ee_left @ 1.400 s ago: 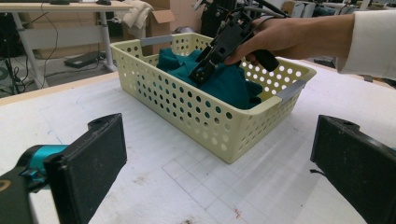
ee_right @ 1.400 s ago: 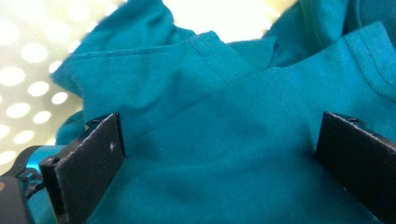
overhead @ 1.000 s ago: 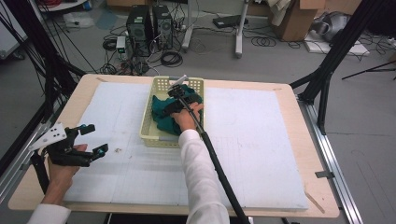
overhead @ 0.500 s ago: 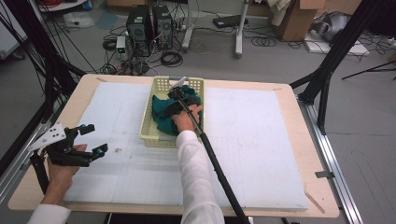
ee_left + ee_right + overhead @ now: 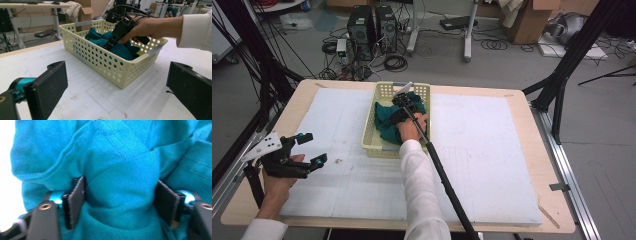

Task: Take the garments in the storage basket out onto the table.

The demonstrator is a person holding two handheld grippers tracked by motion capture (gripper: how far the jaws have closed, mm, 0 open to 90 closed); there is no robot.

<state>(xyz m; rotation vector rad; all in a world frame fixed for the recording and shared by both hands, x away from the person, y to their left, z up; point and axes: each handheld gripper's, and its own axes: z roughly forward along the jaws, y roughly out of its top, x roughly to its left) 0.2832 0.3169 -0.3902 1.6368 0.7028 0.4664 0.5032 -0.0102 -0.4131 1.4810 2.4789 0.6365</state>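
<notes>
My right tool (image 5: 404,102) is down in the yellow basket (image 5: 371,131), jaws part-open astride a fold of the teal cloth (image 5: 117,187), which bunches directly beneath. Left tool (image 5: 307,150) idles wide open, well apart on the desk (image 5: 492,145). Right hand is nearer.

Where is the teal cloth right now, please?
In the high view the cloth lies in the yellow basket at the table's far middle, with the right tool pressed into it.

A lab: computer towers (image 5: 373,27), floor cables (image 5: 394,62), black rig struts (image 5: 569,60), cardboard boxes (image 5: 532,22).
</notes>
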